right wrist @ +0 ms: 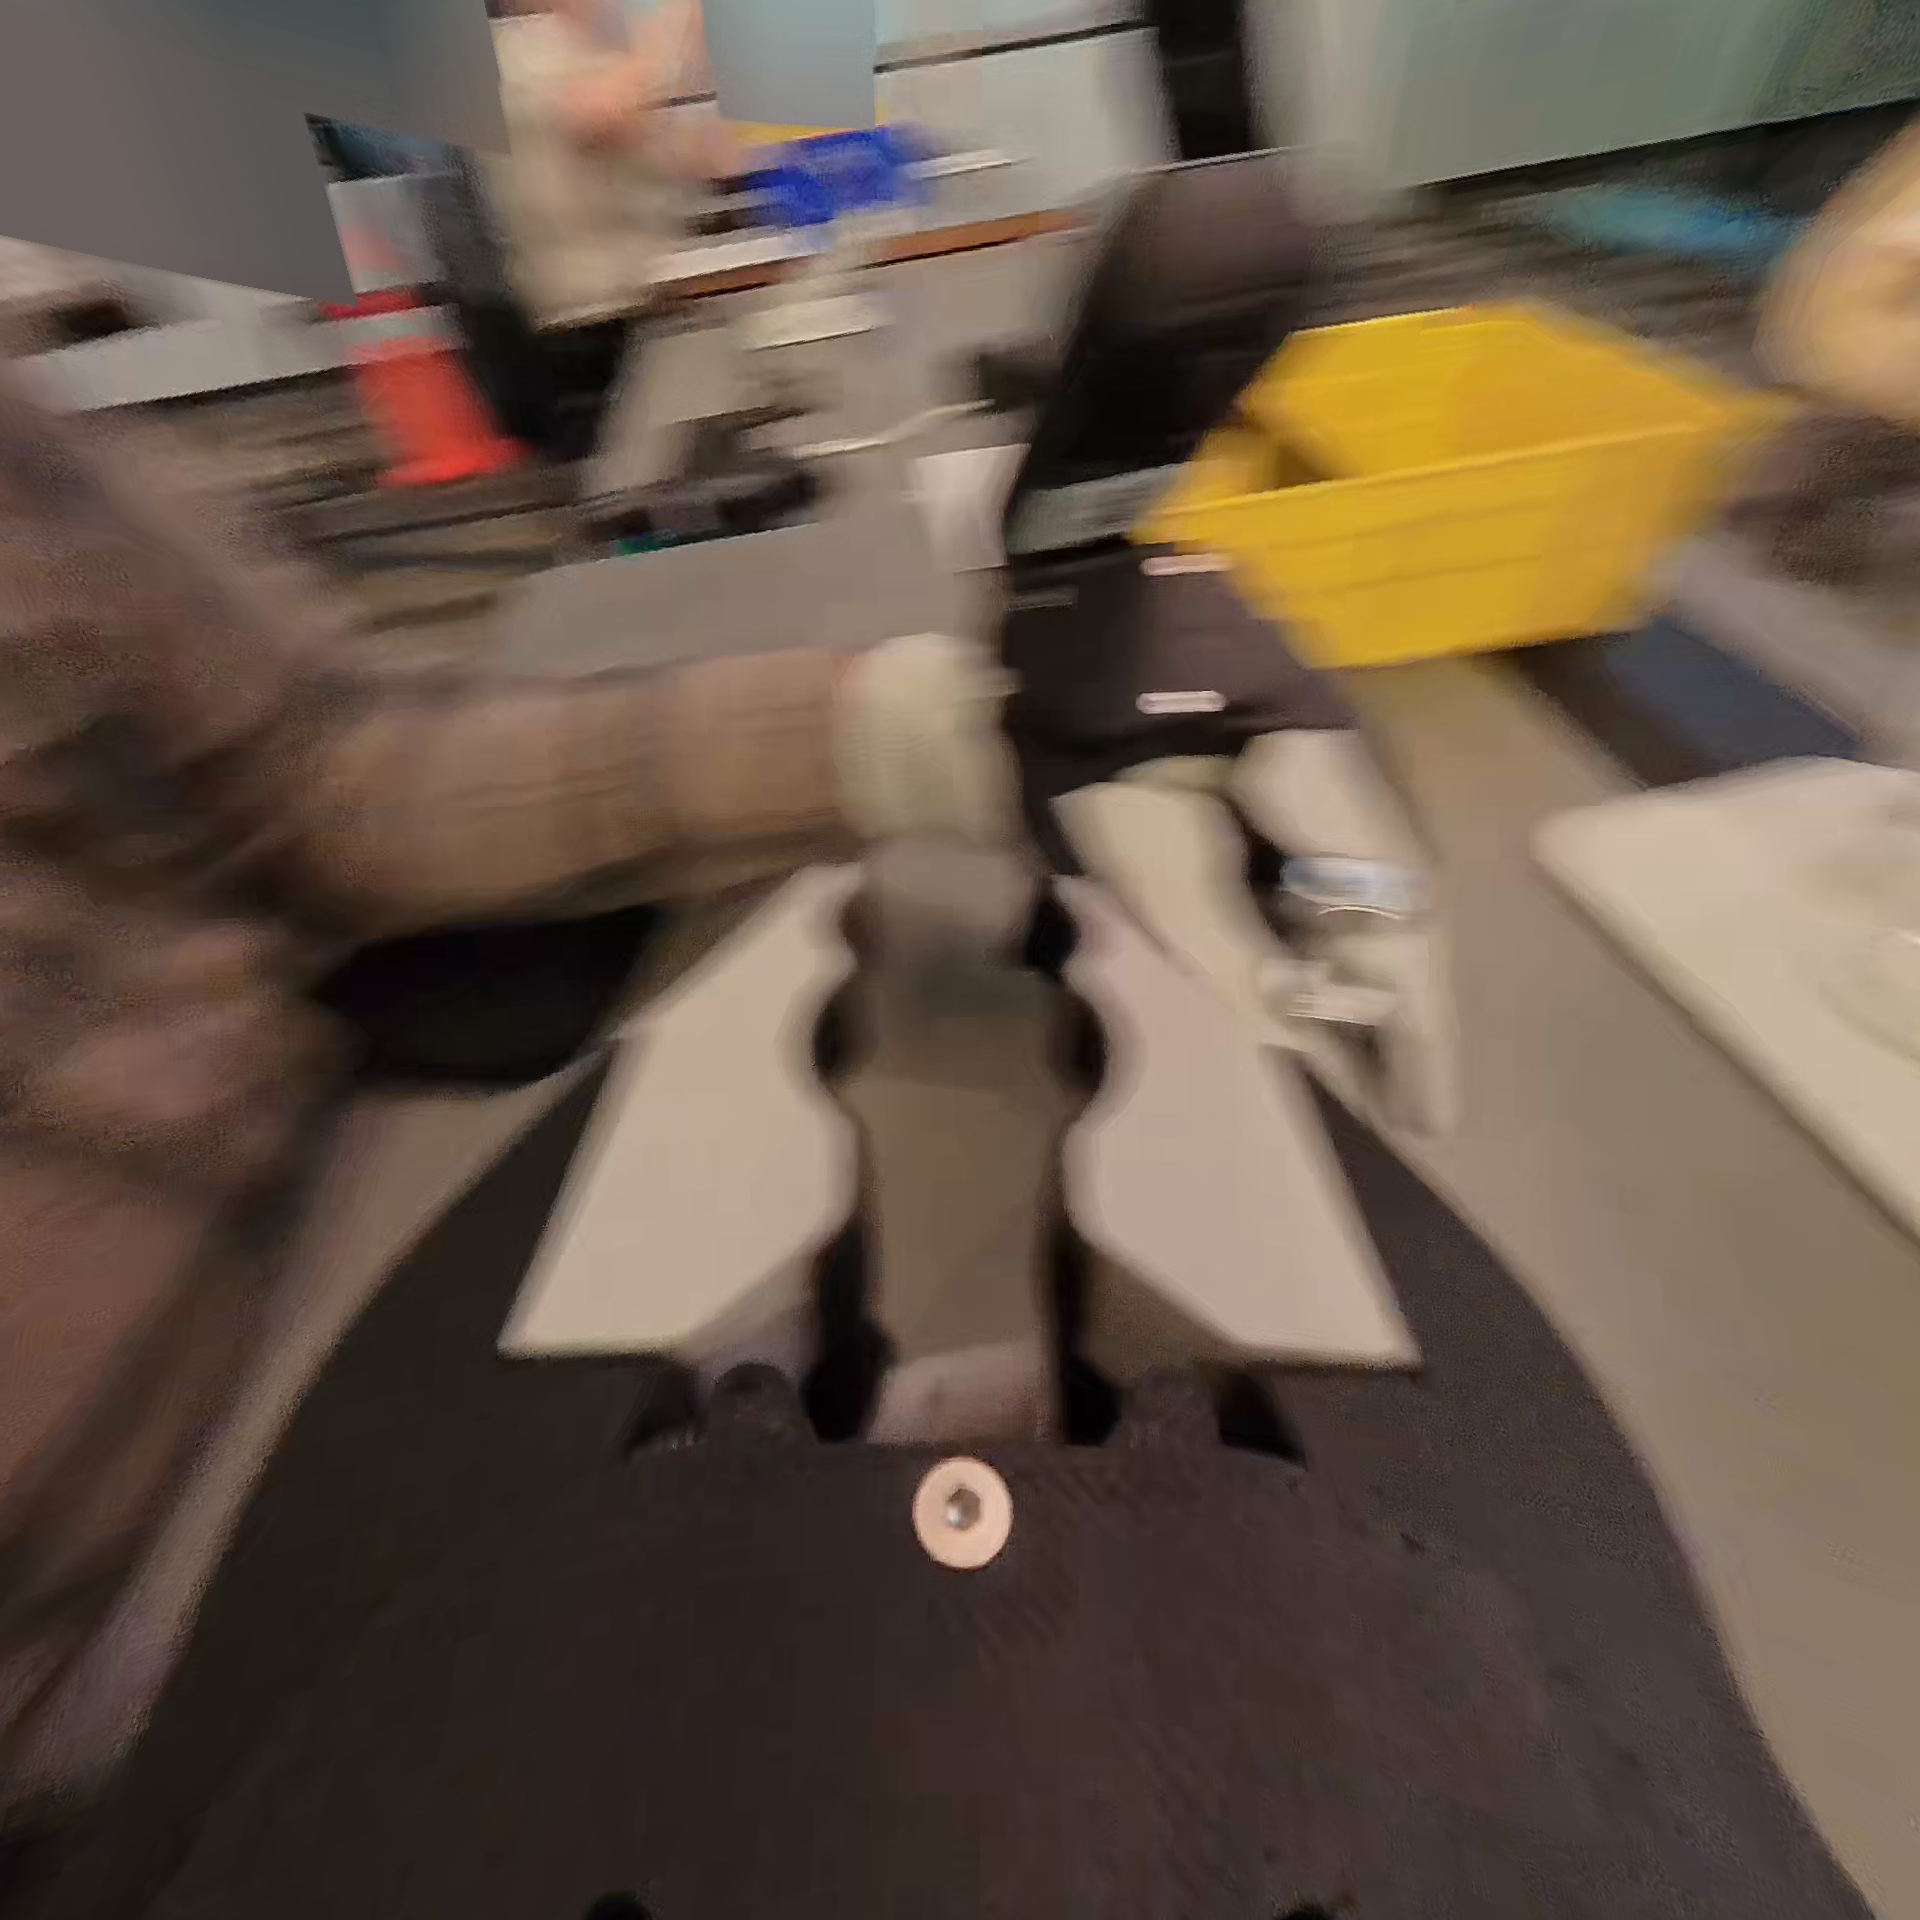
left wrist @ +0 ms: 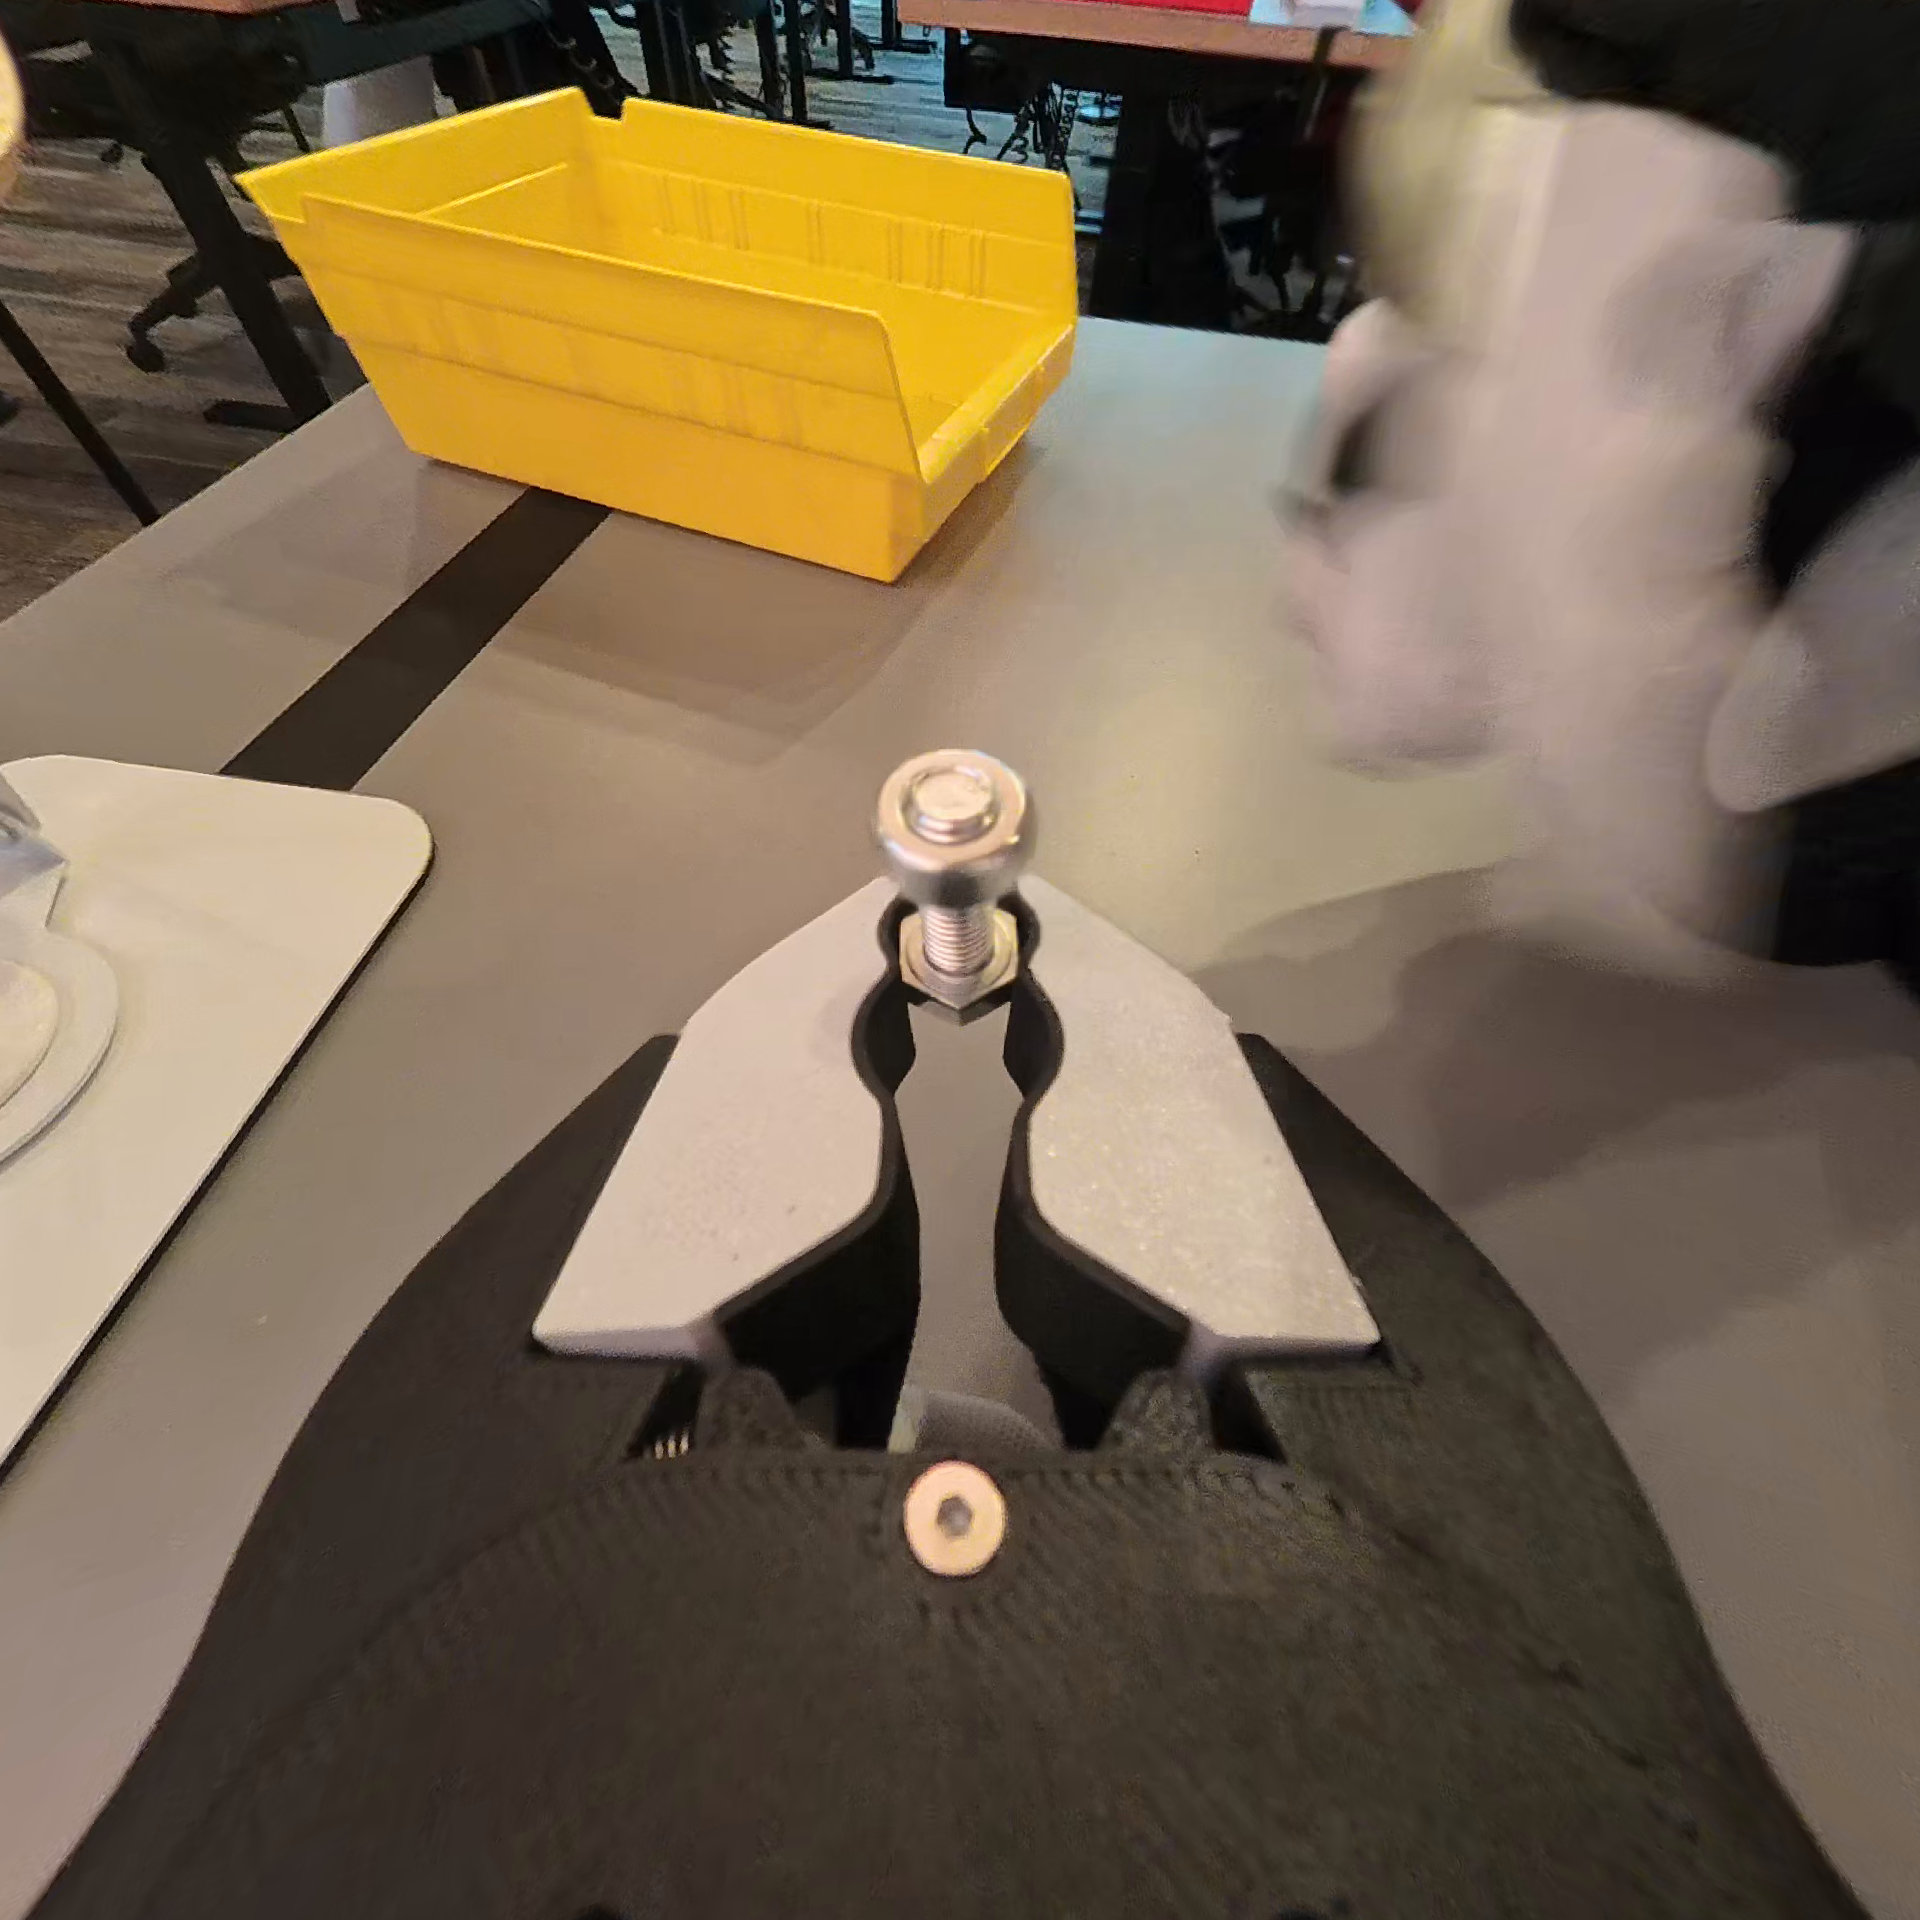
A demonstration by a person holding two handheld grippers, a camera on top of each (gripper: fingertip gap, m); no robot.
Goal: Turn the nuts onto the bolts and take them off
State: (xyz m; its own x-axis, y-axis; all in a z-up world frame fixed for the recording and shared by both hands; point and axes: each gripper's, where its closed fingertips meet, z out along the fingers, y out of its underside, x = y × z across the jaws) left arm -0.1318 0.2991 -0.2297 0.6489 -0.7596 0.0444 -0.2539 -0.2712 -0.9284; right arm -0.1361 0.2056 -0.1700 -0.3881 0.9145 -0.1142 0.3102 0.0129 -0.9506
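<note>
Between the two grey fingertips of the left gripper (left wrist: 954, 971) sits a small silver hexagonal steel nut (left wrist: 953, 975), and a short silver steel bolt with a round head and a washer (left wrist: 954, 842) stands up out of it, head away from the camera. The jaws of this gripper are nearly closed and pinch the flat sides of the nut; the bolt itself touches no finger. Both parts hang above the grey table top (left wrist: 665, 831), apart from the yellow plastic storage bin (left wrist: 665, 343) at the far side and from the white flat mat with rounded corners (left wrist: 208, 935) at the left.

I judge these parts to be light, hard and stiff, with a smooth, slippery surface. They will not break, but a small nut can easily twist or jump out of the pads. The best hold on the nut is on two opposite flats, as now; the bolt is best taken at the round head, not on the thread.

The left wrist view is sharp near the fingers and shows the thread between head and nut, while the right gripper (left wrist: 1538, 499) is only a pale blur at the right there. The right wrist view is strongly blurred: the fingers of the right gripper stand clearly apart with nothing visible between them, and the bin appears behind.
</note>
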